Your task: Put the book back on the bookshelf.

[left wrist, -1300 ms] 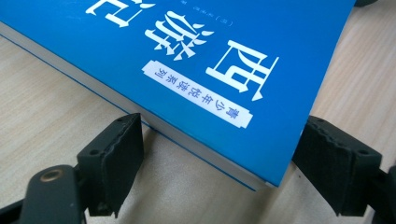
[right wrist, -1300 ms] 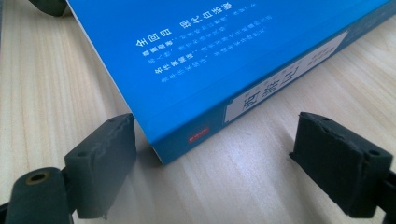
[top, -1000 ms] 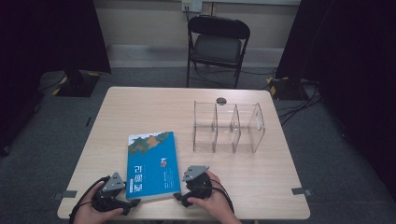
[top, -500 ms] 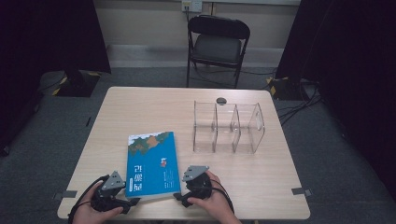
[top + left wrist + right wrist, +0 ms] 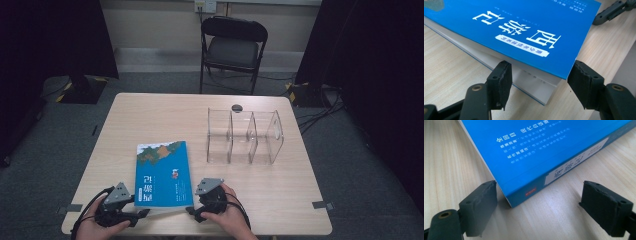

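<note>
A blue paperback book [image 5: 164,172] lies flat near the front edge of the wooden table [image 5: 150,115]. My left gripper [image 5: 144,213] is at its near left corner. In the left gripper view the jaws [image 5: 542,72] have just been closing and straddle that corner of the book [image 5: 524,30]; the pads do not visibly press on it. My right gripper [image 5: 192,212] is at the near right corner. In the right gripper view it [image 5: 540,195] stands open around the spine corner of the book [image 5: 536,150], with gaps on both sides.
A clear acrylic organiser [image 5: 245,137] with three compartments stands on the right half of the table. A small dark round object [image 5: 237,107] lies behind it. A black folding chair [image 5: 232,47] stands beyond the far edge. The right gripper's jaw [image 5: 609,11] shows past the book.
</note>
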